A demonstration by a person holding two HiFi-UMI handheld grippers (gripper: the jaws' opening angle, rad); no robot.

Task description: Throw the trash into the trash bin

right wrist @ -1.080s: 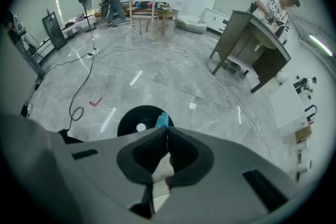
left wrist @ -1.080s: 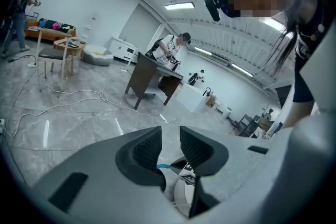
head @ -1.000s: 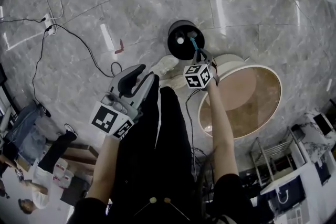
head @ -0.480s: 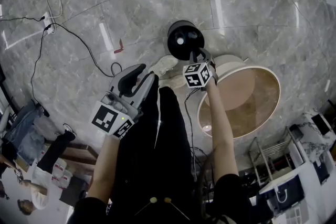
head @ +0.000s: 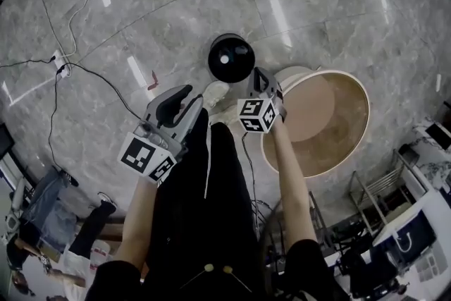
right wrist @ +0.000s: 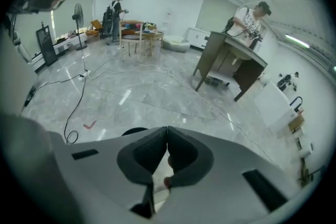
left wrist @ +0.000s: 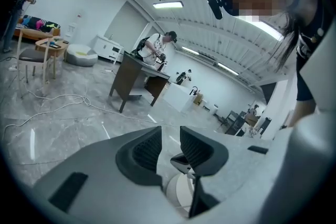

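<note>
The black round trash bin [head: 230, 58] stands on the marble floor ahead of my feet, with a small white piece [head: 224, 60] lying inside it. My right gripper [head: 258, 75] hangs just right of the bin and nearer to me, above the floor. Its jaws have just closed and meet with nothing between them. In the right gripper view the right gripper [right wrist: 167, 136] shows the bin's dark rim [right wrist: 135, 131] just beyond its left jaw. My left gripper [head: 184, 92] is held over my left leg, open and empty; the left gripper [left wrist: 170, 139] shows a clear gap between its pads.
A round table with a cream rim [head: 350, 144] stands close on the right. Cables [head: 91, 70] and a red scrap [head: 153, 77] lie on the floor to the left. My shoe [head: 213, 91] is near the bin. A dark desk with a person [right wrist: 231, 63] stands far off.
The teal piece that the right gripper held over the bin has gone from its jaws. The right gripper has pulled up and back from the bin. The left gripper rose slightly.
</note>
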